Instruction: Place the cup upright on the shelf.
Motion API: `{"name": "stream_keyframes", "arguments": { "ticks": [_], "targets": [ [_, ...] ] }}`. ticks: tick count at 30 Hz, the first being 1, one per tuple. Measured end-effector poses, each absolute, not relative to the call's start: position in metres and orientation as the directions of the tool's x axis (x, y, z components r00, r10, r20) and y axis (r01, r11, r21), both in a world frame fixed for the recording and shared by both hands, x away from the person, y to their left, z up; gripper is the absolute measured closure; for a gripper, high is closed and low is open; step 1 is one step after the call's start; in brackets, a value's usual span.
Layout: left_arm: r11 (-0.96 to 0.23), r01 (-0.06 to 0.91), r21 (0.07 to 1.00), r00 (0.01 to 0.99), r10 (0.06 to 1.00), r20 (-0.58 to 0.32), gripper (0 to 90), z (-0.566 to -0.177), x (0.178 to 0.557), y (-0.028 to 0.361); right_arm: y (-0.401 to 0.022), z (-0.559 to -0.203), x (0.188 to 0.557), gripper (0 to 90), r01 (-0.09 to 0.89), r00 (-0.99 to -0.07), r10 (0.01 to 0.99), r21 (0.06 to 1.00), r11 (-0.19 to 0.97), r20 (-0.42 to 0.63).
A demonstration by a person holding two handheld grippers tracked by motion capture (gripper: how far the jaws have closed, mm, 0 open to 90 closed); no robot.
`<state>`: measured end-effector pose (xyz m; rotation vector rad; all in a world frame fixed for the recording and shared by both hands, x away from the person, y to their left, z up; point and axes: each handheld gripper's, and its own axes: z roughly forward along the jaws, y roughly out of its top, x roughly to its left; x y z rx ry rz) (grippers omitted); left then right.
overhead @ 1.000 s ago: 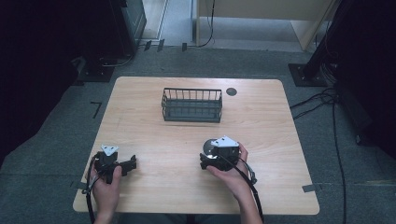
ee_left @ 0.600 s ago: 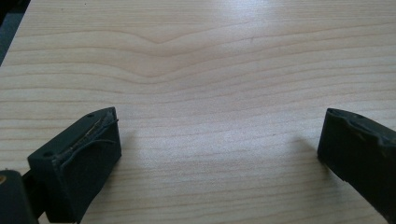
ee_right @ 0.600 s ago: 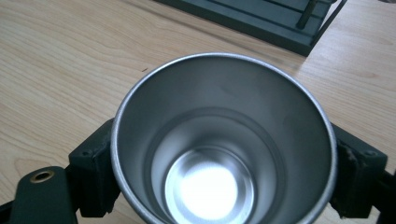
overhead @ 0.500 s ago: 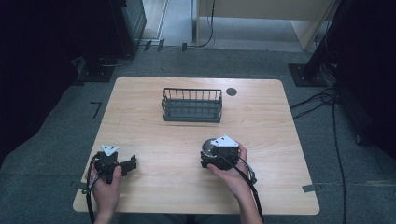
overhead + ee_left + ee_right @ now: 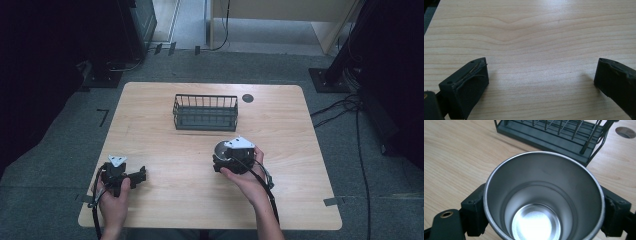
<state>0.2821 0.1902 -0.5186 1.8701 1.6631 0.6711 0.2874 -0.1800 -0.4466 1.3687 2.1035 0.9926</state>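
Right gripper point(image 5: 544, 220) clamped on steel cup point(image 5: 544, 195); left gripper point(image 5: 541, 82) spread, idle. Next, probably: carry cup into wire basket point(image 5: 205, 112).

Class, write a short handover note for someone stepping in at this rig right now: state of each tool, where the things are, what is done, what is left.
Right tool: shut on the shiny round steel cup, jaws on either side of its wall, cup upright and empty.
Left tool: open, holding nothing, low over the light wooden table at its near left.
Black wire basket: empty, at the table's far middle, just beyond the cup.
Done: cup gripped.
Left, probably: carry the cup to the basket and set it inside.
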Motion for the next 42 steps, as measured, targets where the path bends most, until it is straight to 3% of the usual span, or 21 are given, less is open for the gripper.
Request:
{"name": "stream_keyframes", "arguments": {
  "ticks": [42],
  "targets": [
    [-0.086, 0.722, 0.686, 0.11, 0.994, 0.009, 0.0, -0.519, 0.282, 0.19, -0.141, -0.372, 0.38, 14.4, 0.552, -0.443, 0.896, 0.781, 0.293, -0.023]
  ]
}}
